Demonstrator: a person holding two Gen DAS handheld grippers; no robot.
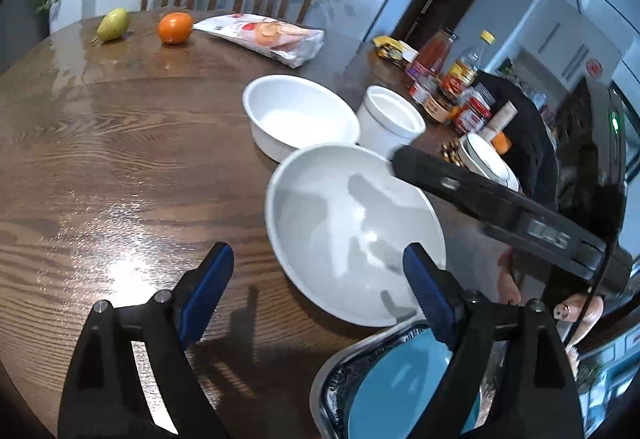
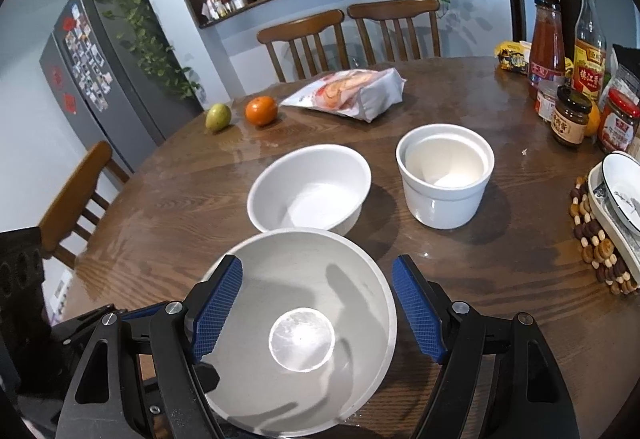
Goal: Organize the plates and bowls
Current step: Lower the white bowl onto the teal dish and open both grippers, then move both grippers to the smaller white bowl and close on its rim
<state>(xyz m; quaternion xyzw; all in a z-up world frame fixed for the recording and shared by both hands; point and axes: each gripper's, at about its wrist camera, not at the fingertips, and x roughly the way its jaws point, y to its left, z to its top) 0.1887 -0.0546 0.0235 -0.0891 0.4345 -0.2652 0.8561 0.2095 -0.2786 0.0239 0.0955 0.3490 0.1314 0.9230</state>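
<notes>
A wide shallow white bowl (image 2: pixel 304 327) lies on the wooden table right below my right gripper (image 2: pixel 318 309), which is open with its blue pads on either side above the bowl. It also shows in the left wrist view (image 1: pixel 352 235). Behind it stand a white round bowl (image 2: pixel 310 189) (image 1: pixel 298 115) and a taller white pot (image 2: pixel 446 175) (image 1: pixel 390 121). My left gripper (image 1: pixel 320 291) is open and empty above the table, left of the shallow bowl. A blue plate on a silver tray (image 1: pixel 384 383) sits under its right finger.
A pear (image 2: pixel 218 117), an orange (image 2: pixel 261 110) and a snack bag (image 2: pixel 352 93) lie at the far side. Jars and sauce bottles (image 2: pixel 568 79) crowd the right edge. Patterned dishes (image 2: pixel 618 195) rest on a beaded mat at right. Chairs stand behind the table.
</notes>
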